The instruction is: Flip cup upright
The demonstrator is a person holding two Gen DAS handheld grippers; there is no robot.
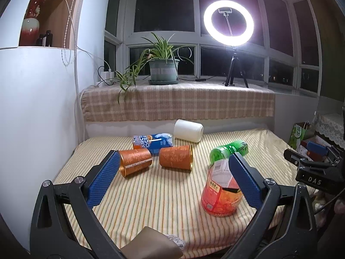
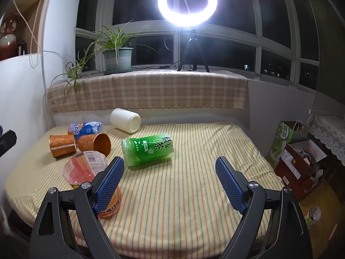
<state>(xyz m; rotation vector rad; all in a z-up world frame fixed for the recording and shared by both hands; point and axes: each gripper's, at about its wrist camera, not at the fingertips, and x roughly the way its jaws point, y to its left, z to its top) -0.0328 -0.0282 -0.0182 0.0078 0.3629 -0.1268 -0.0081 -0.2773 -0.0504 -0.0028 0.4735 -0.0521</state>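
Several cups lie on their sides on the striped cloth: two copper-orange cups (image 1: 135, 161) (image 1: 176, 157), a blue cup (image 1: 154, 142), a white cup (image 1: 188, 130), a green cup (image 1: 229, 150) and a red-orange clear cup (image 1: 220, 191). In the right wrist view the green cup (image 2: 147, 150) lies ahead, the white cup (image 2: 125, 120) behind it, the red-orange cup (image 2: 86, 169) by the left finger. My left gripper (image 1: 174, 177) is open and empty above the cloth, its right finger (image 1: 245, 181) in front of the red-orange cup. My right gripper (image 2: 170, 182) is open and empty.
The striped table cloth (image 1: 151, 205) ends at a plaid-covered sill (image 1: 179, 103) with a potted plant (image 1: 163, 70) and a ring light on a tripod (image 1: 229, 22). A white wall is at left. Boxes and bags (image 2: 297, 157) stand off the right edge. A brown object (image 1: 151, 243) lies at the near edge.
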